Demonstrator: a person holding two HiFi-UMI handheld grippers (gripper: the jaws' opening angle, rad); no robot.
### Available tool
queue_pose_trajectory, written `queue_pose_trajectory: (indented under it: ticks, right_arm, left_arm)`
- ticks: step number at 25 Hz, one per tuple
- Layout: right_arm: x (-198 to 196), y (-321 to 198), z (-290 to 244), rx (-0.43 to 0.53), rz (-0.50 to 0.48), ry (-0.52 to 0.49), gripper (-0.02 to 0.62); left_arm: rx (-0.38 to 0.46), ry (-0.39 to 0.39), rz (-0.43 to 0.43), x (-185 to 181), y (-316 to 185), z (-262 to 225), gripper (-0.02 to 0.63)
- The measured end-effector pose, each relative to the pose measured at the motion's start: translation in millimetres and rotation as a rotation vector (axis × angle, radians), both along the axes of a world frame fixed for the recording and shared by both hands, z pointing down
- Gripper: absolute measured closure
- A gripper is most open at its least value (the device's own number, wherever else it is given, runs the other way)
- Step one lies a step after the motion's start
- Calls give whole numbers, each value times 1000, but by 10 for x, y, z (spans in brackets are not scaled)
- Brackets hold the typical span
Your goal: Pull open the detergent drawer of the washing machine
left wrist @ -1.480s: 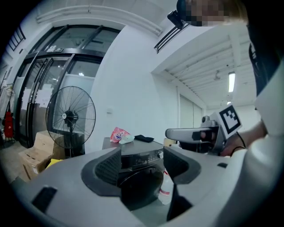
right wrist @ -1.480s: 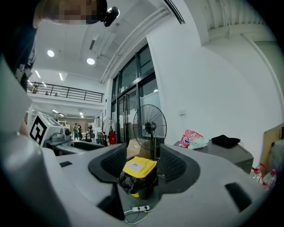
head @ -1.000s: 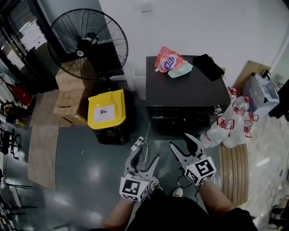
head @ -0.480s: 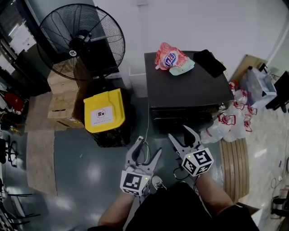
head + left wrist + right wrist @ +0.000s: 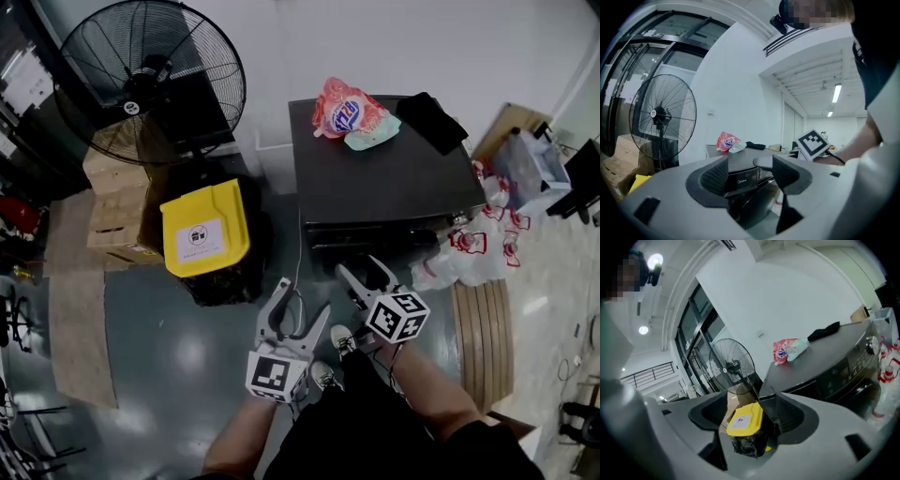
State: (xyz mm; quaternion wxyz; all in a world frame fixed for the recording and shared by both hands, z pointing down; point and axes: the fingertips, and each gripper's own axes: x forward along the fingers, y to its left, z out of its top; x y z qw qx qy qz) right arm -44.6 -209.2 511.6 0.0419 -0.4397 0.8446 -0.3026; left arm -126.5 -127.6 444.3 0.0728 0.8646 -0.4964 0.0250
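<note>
against a white wall, a dark washing machine (image 5: 380, 178) stands between a yellow-lidded bin (image 5: 199, 234) on its left and a heap of red-printed plastic bags (image 5: 473, 248) on its right, as seen from the head view. on the machine's flat top lie a pink detergent bag (image 5: 345, 111) and a black cloth (image 5: 429, 120). the detergent drawer sits somewhere in the machine's front panel (image 5: 742, 181), a dark band with a small brand mark in the left gripper view. the drawer itself cannot be picked out there, and the panel's face reads flush. a person standing on the grey floor (image 5: 178, 356) holds two grippers low in front of the machine. the left gripper (image 5: 302, 305) is released, its jaws spread with only air between them, pointing toward the machine and apart from it. the right gripper (image 5: 364, 272) is nearer, just before the machine's front and not touching it. its jaws are opening with nothing between them, and its own view looks past them to the yellow-lidded bin and a large pedestal fan (image 5: 150, 80). cardboard boxes (image 5: 117, 202) are stacked below the fan, beside the bin. a slatted wooden board (image 5: 483, 328) lies on the floor at right, just below the plastic bags.
</note>
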Motion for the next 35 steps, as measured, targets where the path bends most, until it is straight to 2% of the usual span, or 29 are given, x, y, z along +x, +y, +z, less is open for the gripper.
queue_pose_trajectory:
  ticks: [10,15,23,26,32,35]
  right_arm:
    - [-79,-457,865,-270,33,-258,192]
    - [-94,-654,1162,-371,65,-404,127]
    - [-65,-902,1378,-433,103,-584,98]
    - [-35,-866,1434,-487,146,-634,94]
    - [26,-1139,1557,-506,193,-683,78]
    - [15,-1228,1572,-485,182,-694,82]
  left_arm:
    - [-51,-42,-16,-10,-357,239,334]
    - [-88,-46,-12,6,-473,381,334]
    - [-125,-43,-12,64,-583,565,334]
    - [-131,-45,-14,62,-551,576,334]
    - [-160,-46,-8,56,-746,677,334]
    - [-175,-43,-11,57,-772,713,334]
